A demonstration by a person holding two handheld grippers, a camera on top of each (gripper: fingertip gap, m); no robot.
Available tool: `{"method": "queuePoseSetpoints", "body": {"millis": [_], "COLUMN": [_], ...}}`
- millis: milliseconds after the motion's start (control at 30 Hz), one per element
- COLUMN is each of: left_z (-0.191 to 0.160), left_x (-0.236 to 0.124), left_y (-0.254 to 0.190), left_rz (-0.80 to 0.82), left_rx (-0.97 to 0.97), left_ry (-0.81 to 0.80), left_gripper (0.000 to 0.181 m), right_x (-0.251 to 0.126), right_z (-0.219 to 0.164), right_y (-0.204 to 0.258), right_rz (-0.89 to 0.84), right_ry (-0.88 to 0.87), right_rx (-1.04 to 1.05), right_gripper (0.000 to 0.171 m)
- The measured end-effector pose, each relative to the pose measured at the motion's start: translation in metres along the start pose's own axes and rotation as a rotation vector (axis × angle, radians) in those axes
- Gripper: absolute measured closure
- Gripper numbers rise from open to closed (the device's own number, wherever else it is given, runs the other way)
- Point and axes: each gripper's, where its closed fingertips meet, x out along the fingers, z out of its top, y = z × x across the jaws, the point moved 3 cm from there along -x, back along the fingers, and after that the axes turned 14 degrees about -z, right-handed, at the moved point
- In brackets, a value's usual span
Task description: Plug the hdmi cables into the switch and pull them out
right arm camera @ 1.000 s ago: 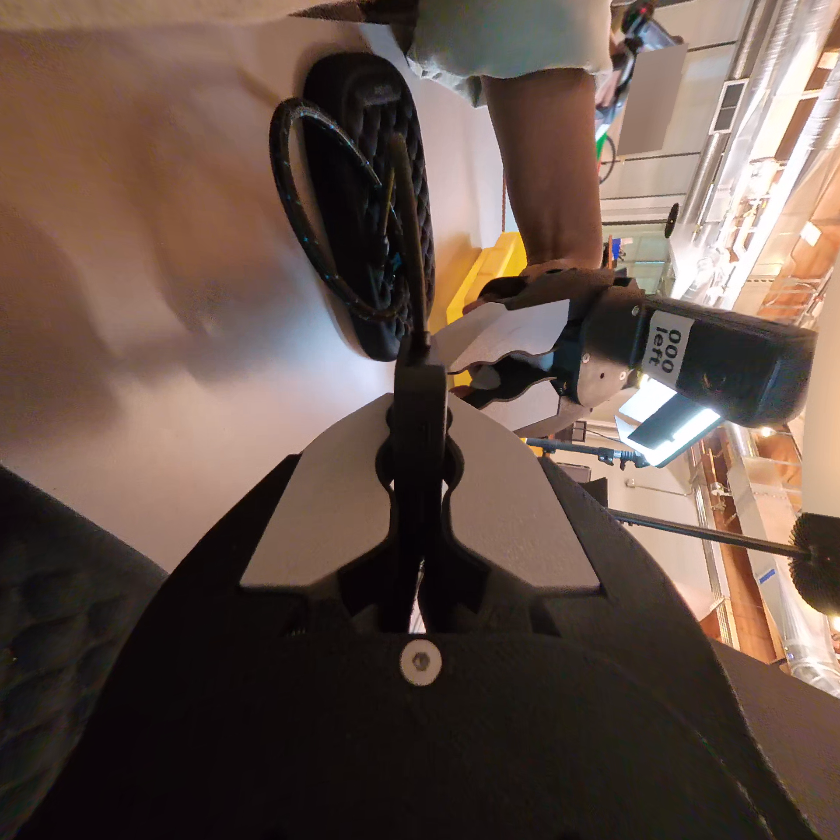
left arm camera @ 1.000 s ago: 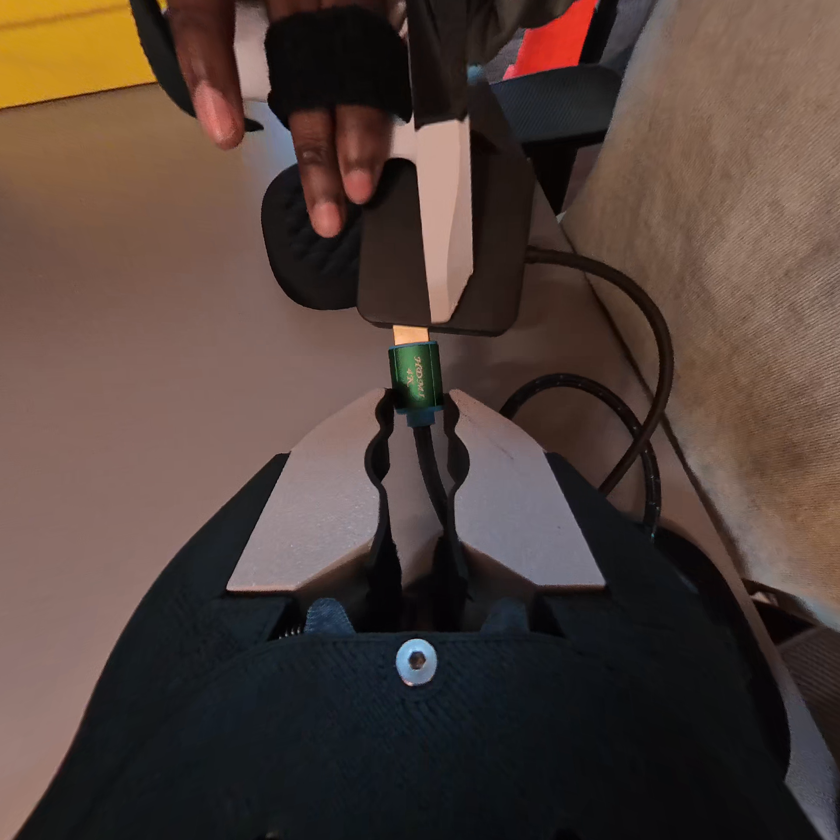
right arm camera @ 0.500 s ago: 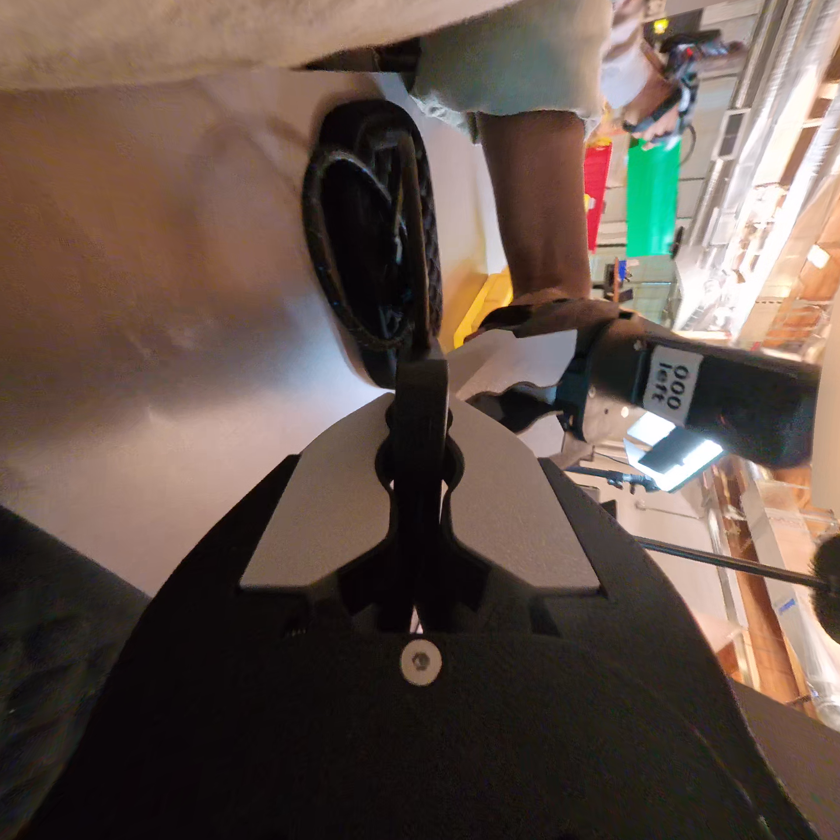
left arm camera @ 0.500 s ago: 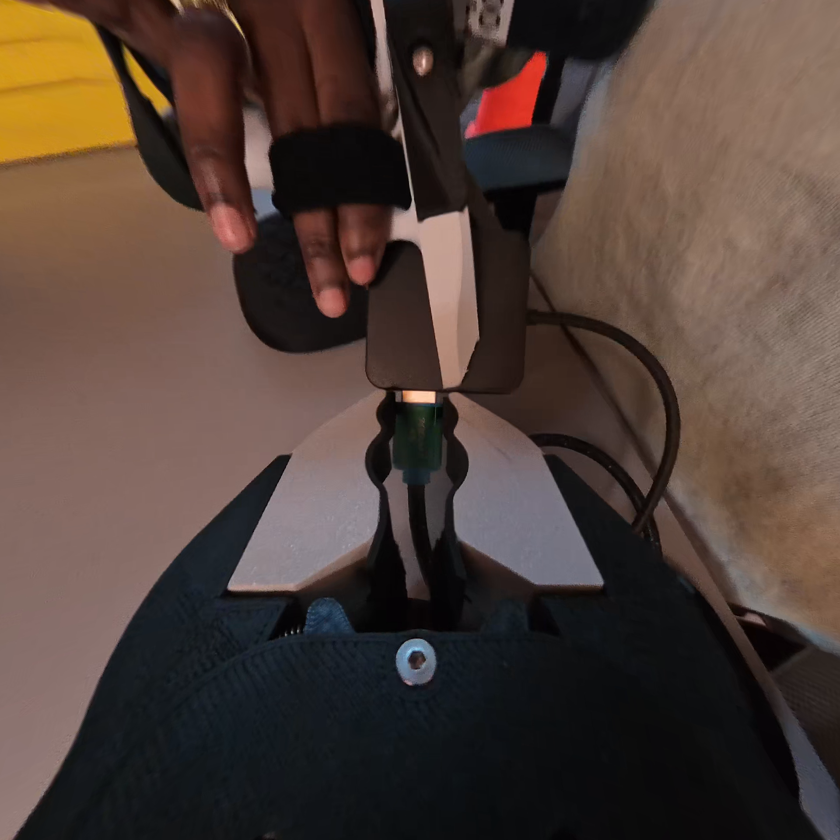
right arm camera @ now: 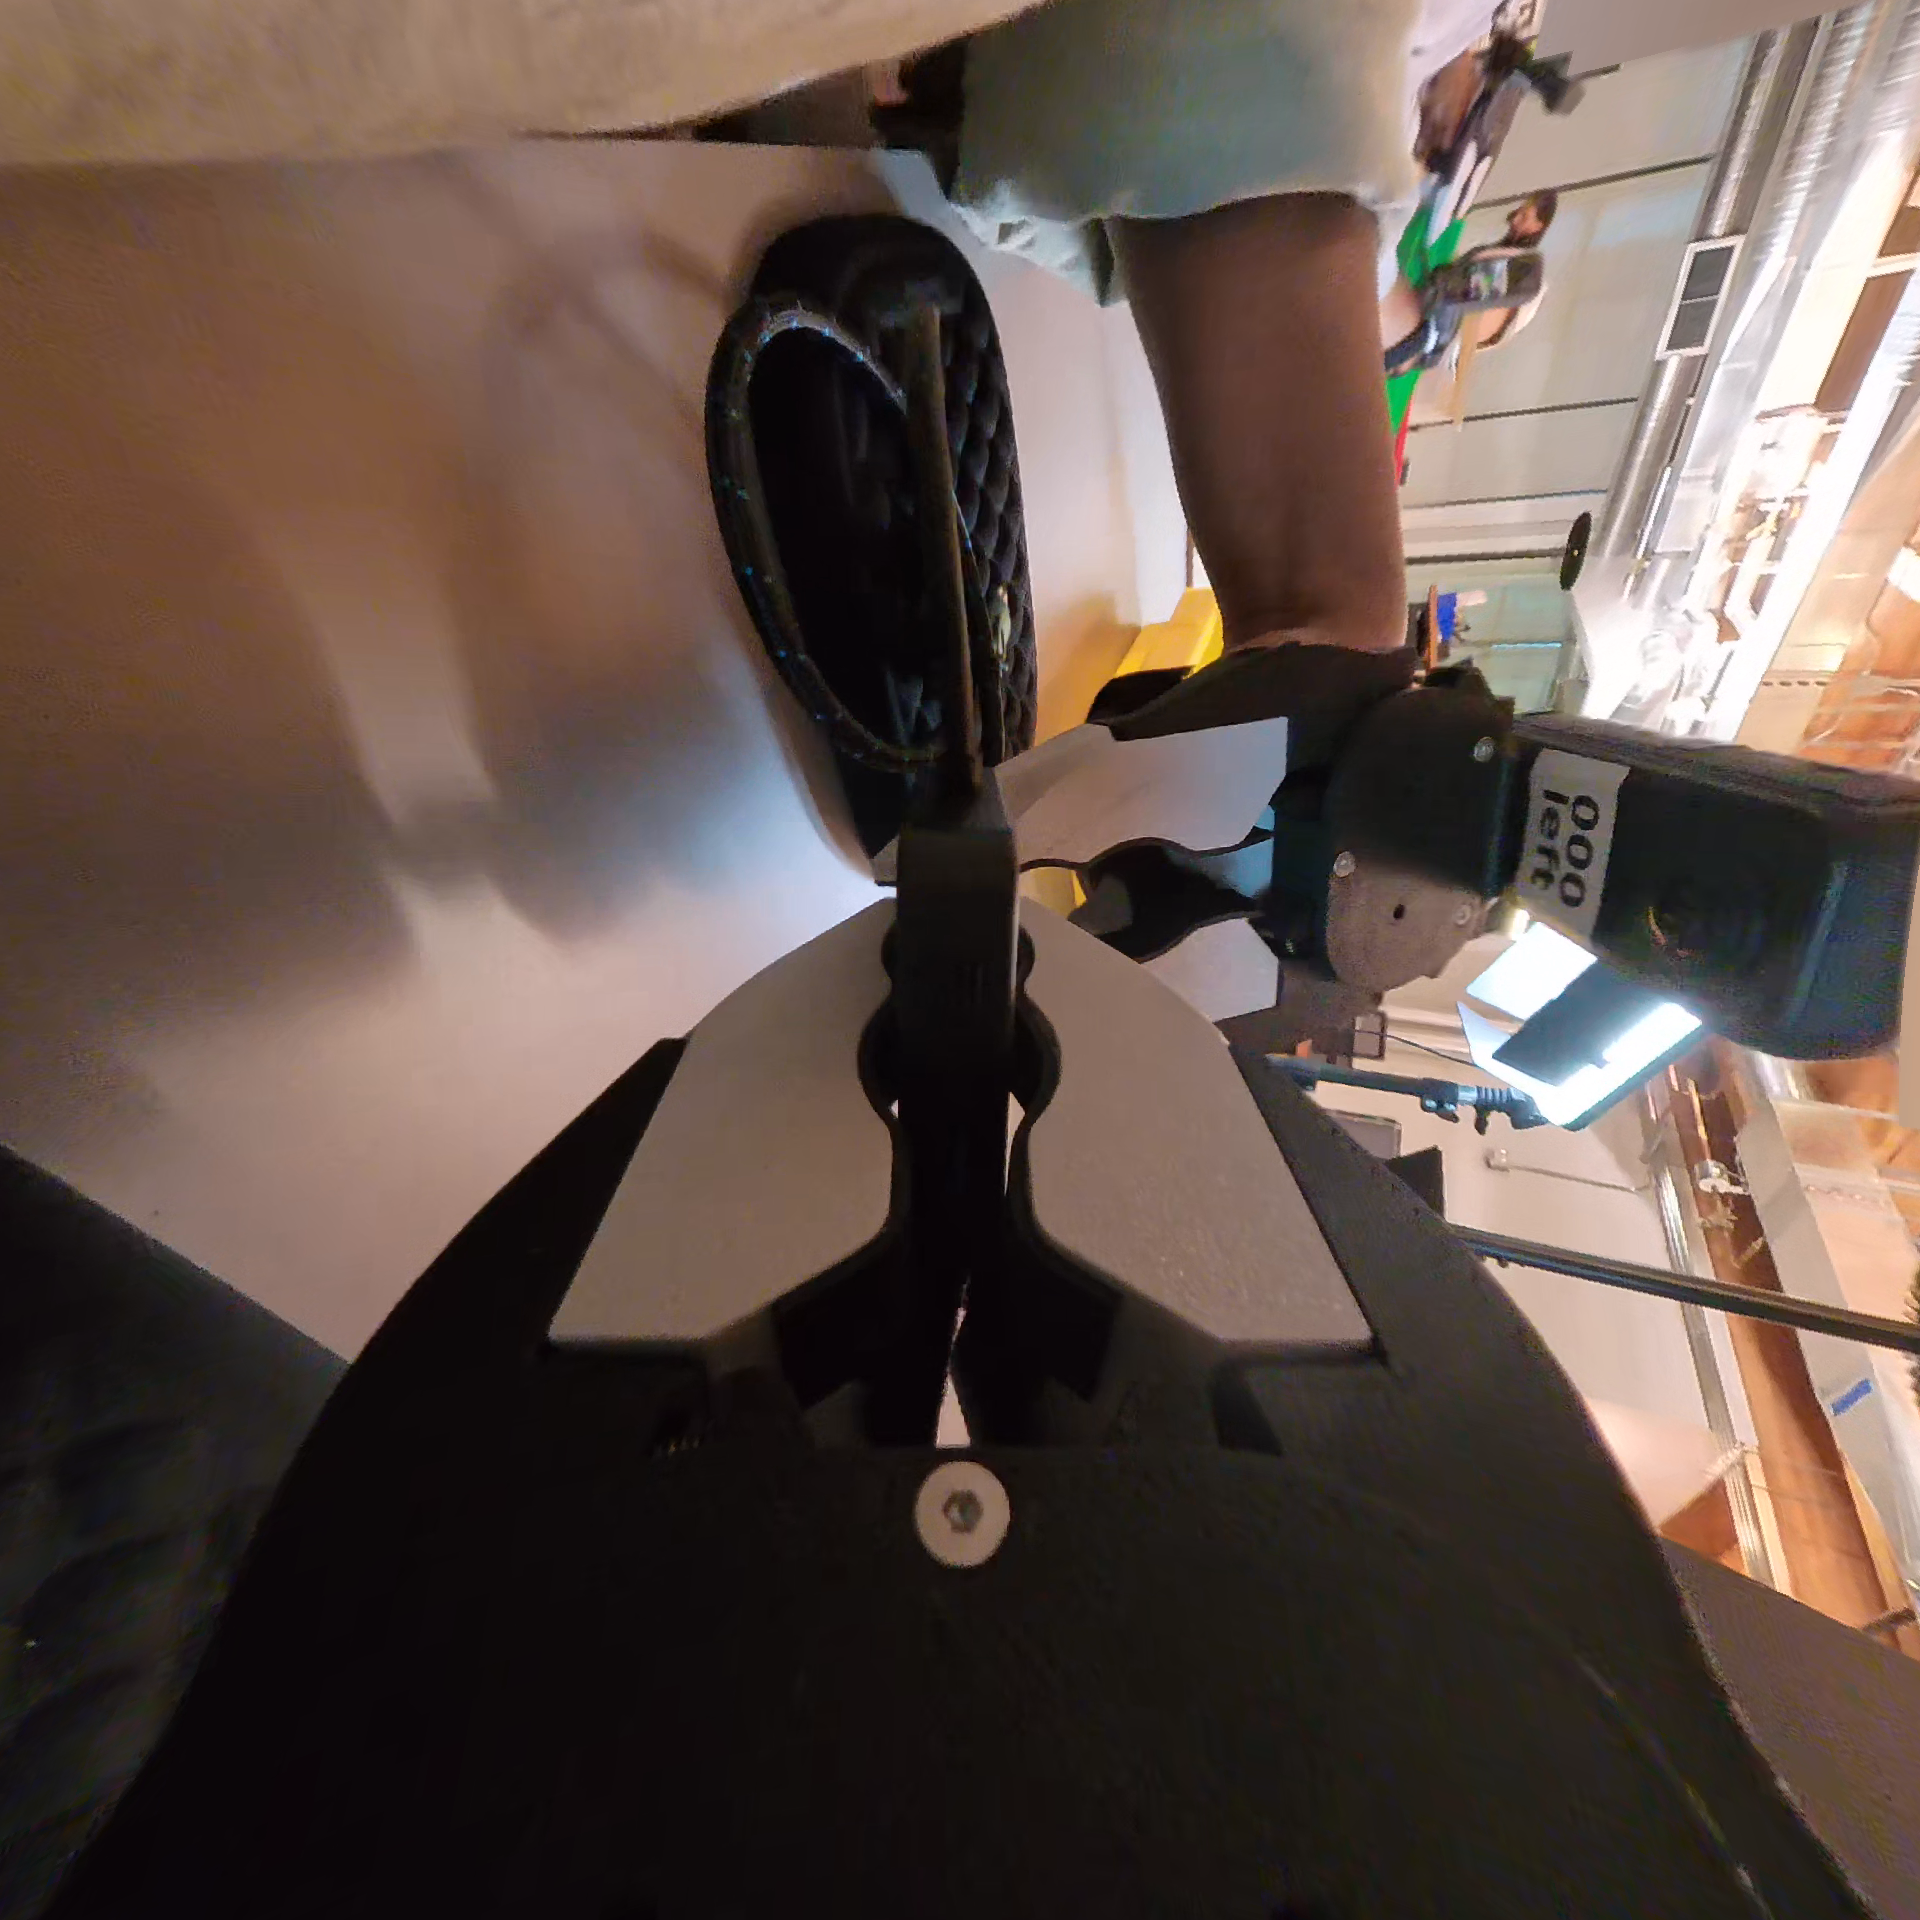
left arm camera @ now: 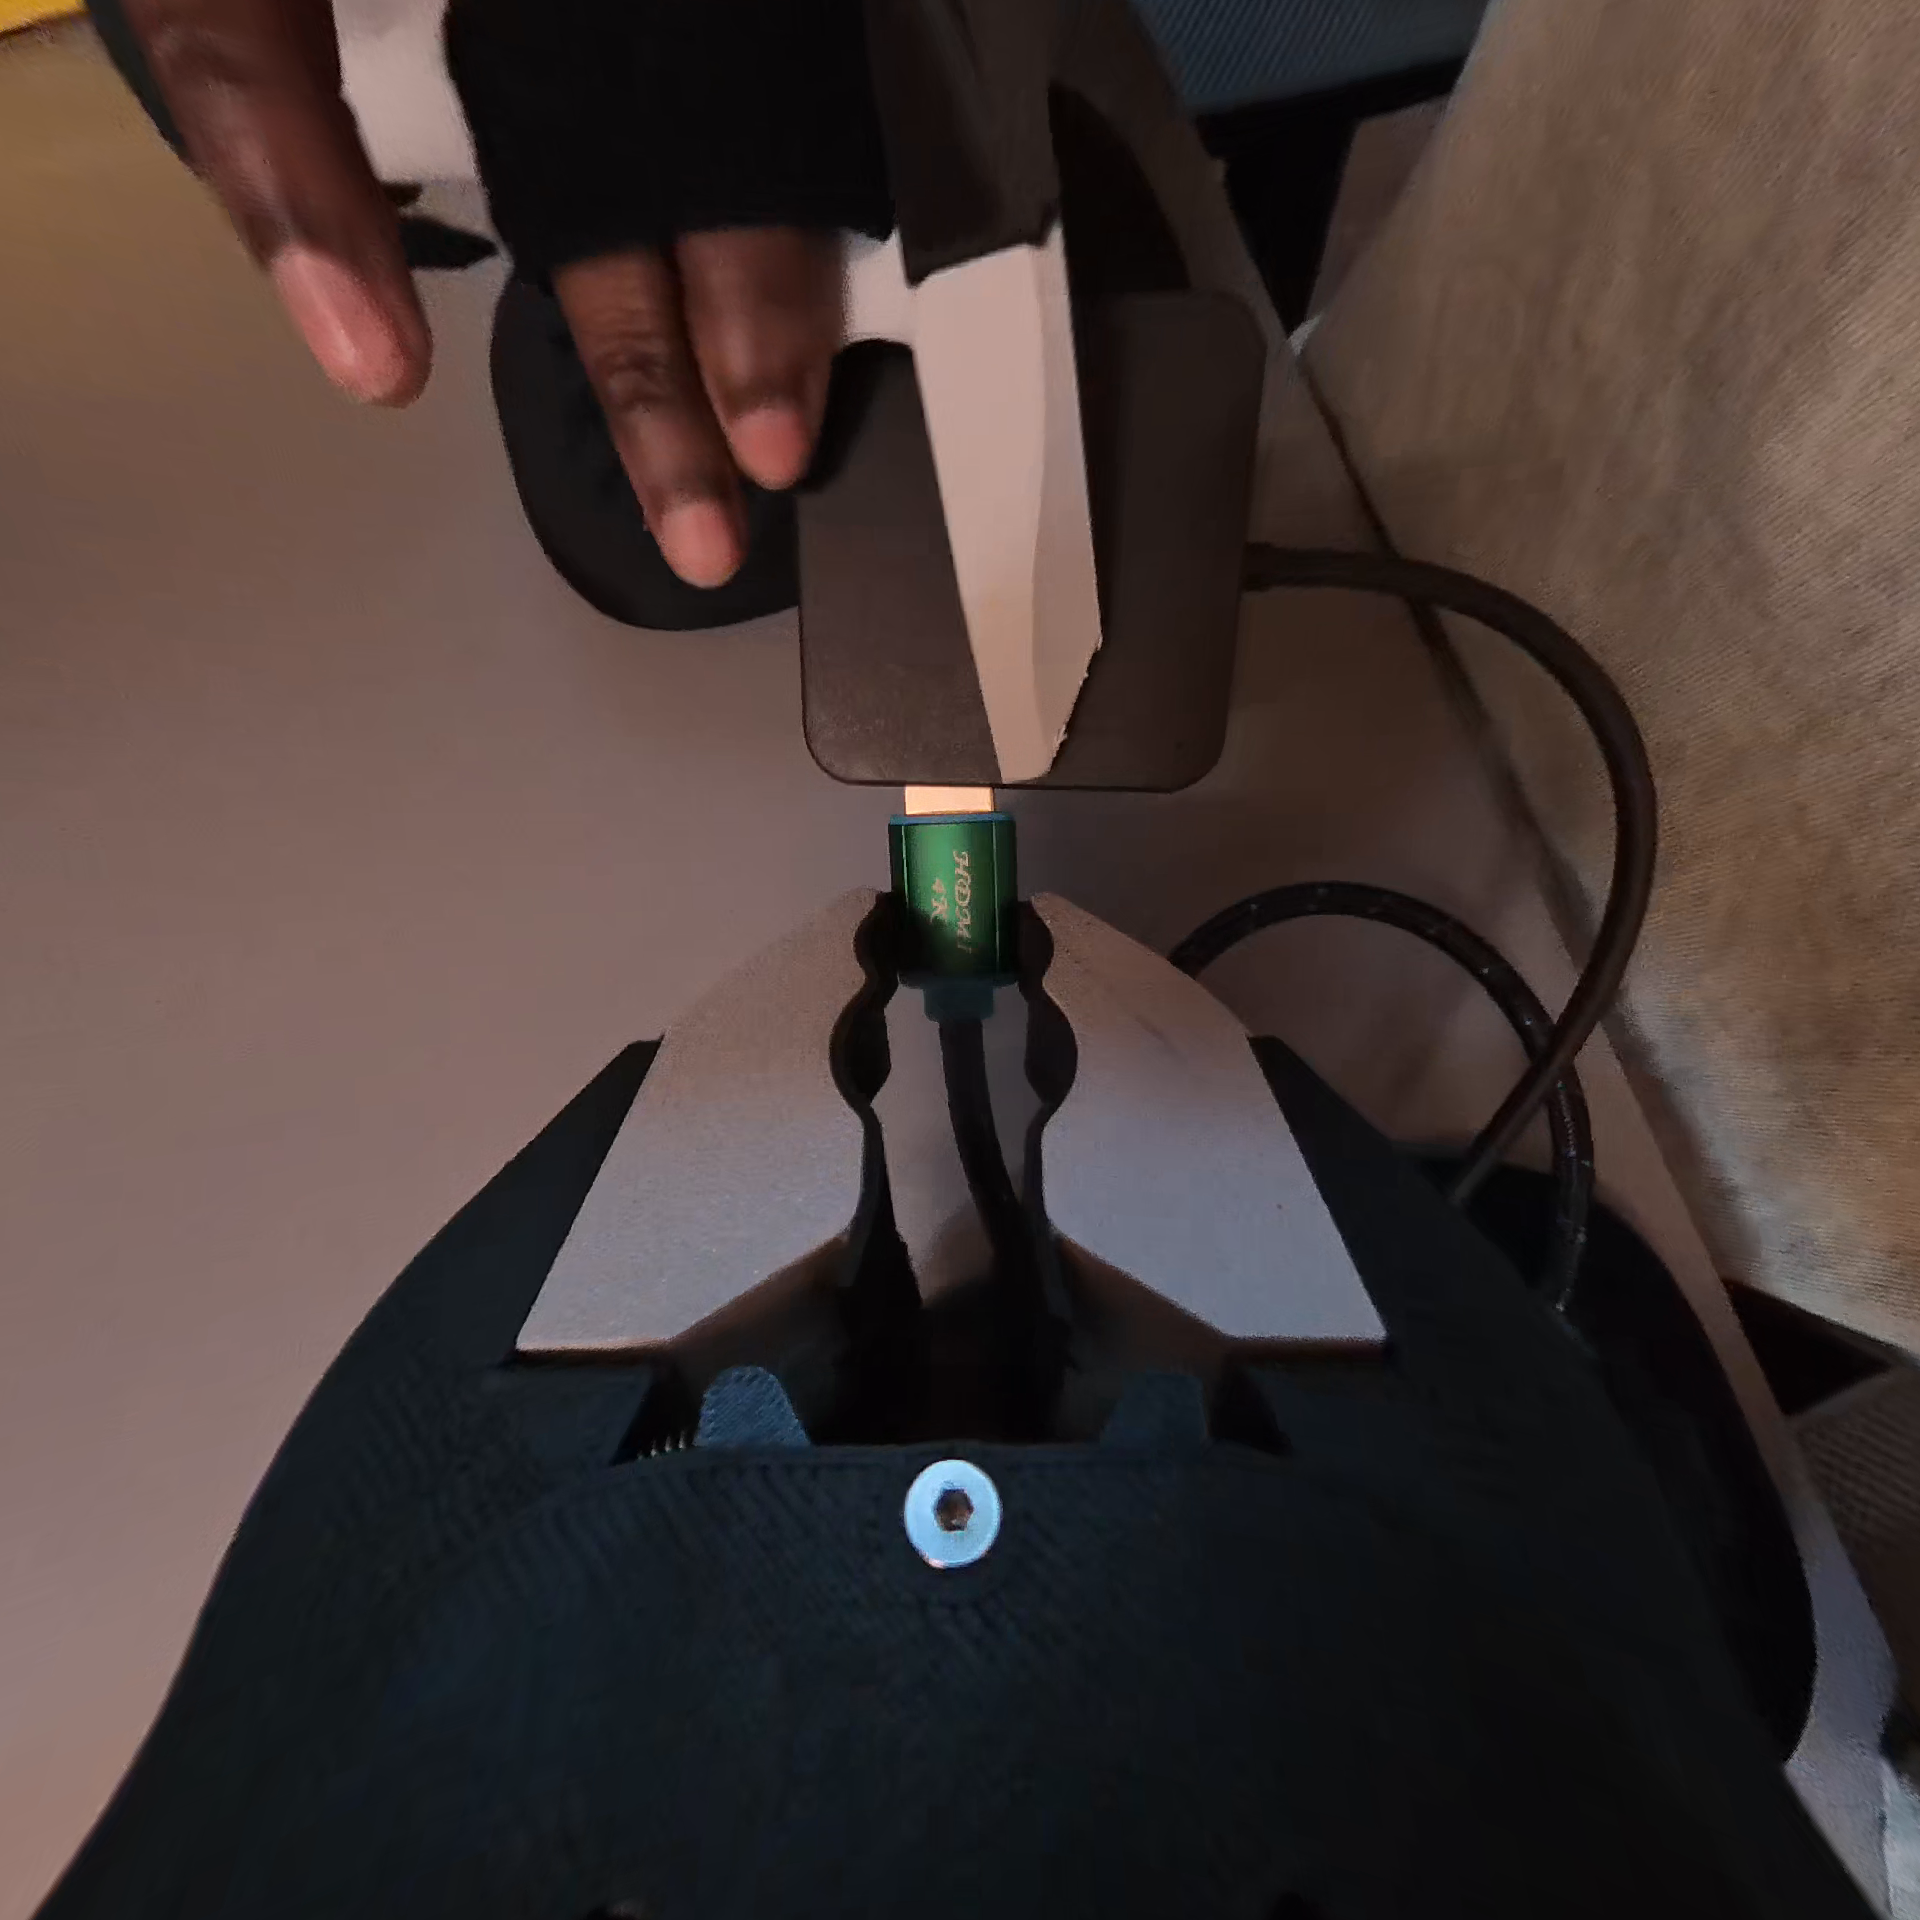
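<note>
Between the tips of the left hand-held gripper (left arm camera: 951, 914) sits a plug (left arm camera: 951, 902) with a brushed, shiny green metal shell and a gold-toned metal tip. Just ahead, the switch (left arm camera: 894, 623) is smooth matt black plastic. The counter (left arm camera: 312, 831) beneath is smooth and matt; right of the gripper lies rough beige cloth (left arm camera: 1662, 520).

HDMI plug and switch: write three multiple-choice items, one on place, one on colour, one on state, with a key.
1. Where is the green plug relative to the switch?
A. just below its edge
B. lying on its top
C. behind it

2. What colour is the plug's metal tip?
A. blue
B. gold
C. red

3. How is the left gripper?
A. wide open
B. shut on the plug
C. out of view

Key: 1 A, the plug sits under the switch's edge; 2 B, the tip shows gold; 3 B, its fingers clamp the plug.
</note>
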Motion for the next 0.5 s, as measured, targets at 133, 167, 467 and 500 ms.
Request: {"method": "queuePoseSetpoints", "body": {"millis": [133,167,467,500], "left_z": [0.005,0.004,0.02,0.023], "left_x": [0.002,0.002,-0.061,-0.086], "left_y": [-0.006,-0.004,0.017,0.018], "left_rz": [-0.049,-0.05,0.26,0.372], "left_rx": [0.041,0.033,-0.044,-0.04], "left_ry": [0.006,-0.003,-0.241,-0.308], "left_gripper": [0.16,0.161,0.133,0.129], "right_x": [0.0,0.001,-0.001,-0.005], "right_z": [0.008,0.006,-0.022,-0.028], "right_y": [-0.002,-0.002,-0.029,-0.037], "right_rz": [0.0,-0.003,-0.221,-0.283], "right_ry": [-0.053,-0.046,0.059,0.08], "right_rx": [0.057,0.048,0.255,0.315], "right_gripper": [0.156,0.156,0.157,0.157]}}
